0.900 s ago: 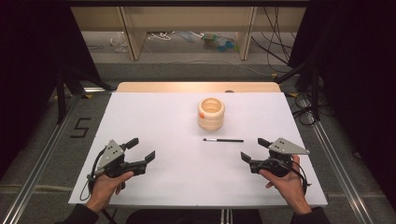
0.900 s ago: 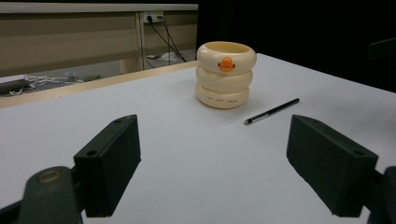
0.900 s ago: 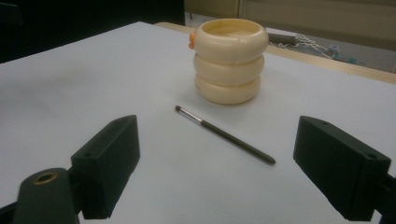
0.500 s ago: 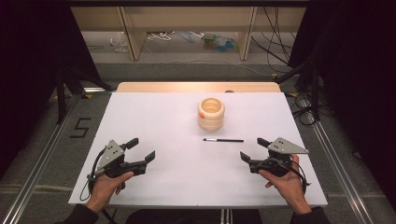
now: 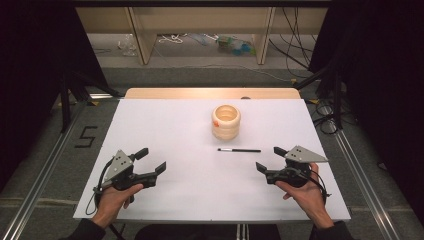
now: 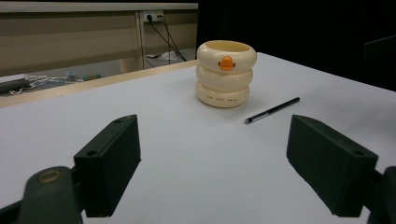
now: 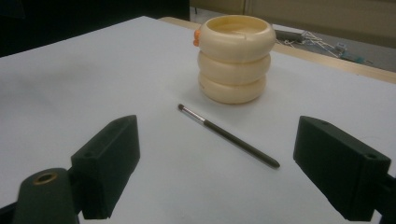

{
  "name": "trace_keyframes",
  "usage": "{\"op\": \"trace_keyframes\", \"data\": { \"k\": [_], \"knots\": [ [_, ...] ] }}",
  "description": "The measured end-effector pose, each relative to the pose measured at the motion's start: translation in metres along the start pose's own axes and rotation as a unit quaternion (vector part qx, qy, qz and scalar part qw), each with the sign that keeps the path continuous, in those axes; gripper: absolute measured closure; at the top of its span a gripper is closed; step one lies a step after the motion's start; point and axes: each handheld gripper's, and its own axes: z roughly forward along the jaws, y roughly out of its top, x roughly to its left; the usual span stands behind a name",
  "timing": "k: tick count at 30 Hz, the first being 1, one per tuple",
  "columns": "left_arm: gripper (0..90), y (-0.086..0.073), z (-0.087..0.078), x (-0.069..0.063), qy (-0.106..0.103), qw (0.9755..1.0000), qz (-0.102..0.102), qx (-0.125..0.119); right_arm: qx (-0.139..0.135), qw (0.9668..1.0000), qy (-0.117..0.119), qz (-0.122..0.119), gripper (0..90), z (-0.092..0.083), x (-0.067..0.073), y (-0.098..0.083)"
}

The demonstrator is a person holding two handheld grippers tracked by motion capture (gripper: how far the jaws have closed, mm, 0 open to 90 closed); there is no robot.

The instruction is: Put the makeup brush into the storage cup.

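Observation:
A cream cup shaped like three stacked rings, with a small orange beak on its rim, (image 5: 226, 121) (image 6: 225, 73) (image 7: 235, 58) stands upright on the white table (image 5: 165, 125) a little beyond its middle. A thin dark brush (image 5: 239, 150) (image 6: 272, 110) (image 7: 228, 136) lies flat just in front of the cup, its bristle tip pointing left in the high view. My left gripper (image 5: 152, 161) (image 6: 224, 172) rests near the front left, open and with nothing between its jaws. My right gripper (image 5: 270, 159) (image 7: 229, 172) rests near the front right, open and holding nothing, a short way right of the brush's handle end.
A wooden strip (image 5: 210, 93) borders the table's far edge. Beyond it stand shelf legs with cables and small items on the floor (image 5: 200, 45). Metal rails (image 5: 360, 170) run along both sides of the table, with dark stands by the rear corners.

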Motion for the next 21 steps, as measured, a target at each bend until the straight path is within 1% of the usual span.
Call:
{"op": "trace_keyframes", "data": {
  "k": [5, 7, 8, 9, 10, 11, 12, 13, 14, 15, 16, 20, 21],
  "knots": [
    [17.5, 0.000, 0.000, 0.000, 0.000, 1.0000, 0.000, 0.000, 0.013, 0.9998, 0.010, -0.012, 16.1, 0.006, 0.002, 0.001],
    [17.5, 0.000, 0.000, 0.000, 0.000, 1.0000, 0.000, 0.000, 0.009, 0.9998, 0.014, -0.013, 16.1, 0.009, 0.002, 0.001],
    [17.5, 0.000, 0.000, 0.000, 0.000, 1.0000, 0.001, 0.000, 0.019, 0.9996, 0.015, -0.016, 16.3, 0.008, 0.003, 0.002],
    [17.5, 0.000, 0.000, 0.001, 0.000, 1.0000, 0.001, 0.000, 0.017, 0.9994, 0.018, -0.025, 16.7, 0.011, 0.003, 0.004],
    [17.5, 0.000, 0.000, 0.001, 0.001, 1.0000, 0.000, 0.000, 0.015, 0.9994, 0.020, -0.025, 16.8, 0.013, 0.003, 0.005],
    [17.5, 0.000, 0.000, 0.001, 0.001, 1.0000, -0.001, 0.000, 0.022, 0.9990, 0.017, -0.034, 17.2, 0.012, 0.003, 0.006],
    [17.5, 0.000, 0.000, 0.001, 0.001, 1.0000, -0.001, 0.000, 0.023, 0.9988, 0.019, -0.038, 17.5, 0.014, 0.002, 0.007],
    [17.5, 0.000, 0.000, 0.001, 0.002, 1.0000, -0.001, 0.000, 0.023, 0.9988, 0.019, -0.038, 17.5, 0.014, 0.002, 0.007],
    [17.5, 0.000, 0.000, 0.001, 0.002, 1.0000, -0.002, 0.000, 0.030, 0.9986, 0.023, -0.036, 17.6, 0.014, 0.002, 0.007],
    [17.5, 0.000, 0.000, 0.001, 0.002, 1.0000, -0.001, 0.000, 0.031, 0.9985, 0.021, -0.041, 17.7, 0.016, 0.000, 0.008],
    [17.5, 0.000, 0.000, 0.001, 0.001, 1.0000, -0.001, 0.000, 0.038, 0.9981, 0.021, -0.043, 17.9, 0.019, -0.002, 0.009],
    [17.5, 0.000, 0.000, 0.001, 0.001, 1.0000, 0.000, 0.000, 0.043, 0.9979, 0.022, -0.044, 18.0, 0.024, -0.005, 0.013],
    [17.5, 0.000, 0.000, 0.001, 0.002, 1.0000, -0.002, 0.000, 0.053, 0.9972, 0.025, -0.046, 18.1, 0.026, -0.007, 0.017]
  ]
}}
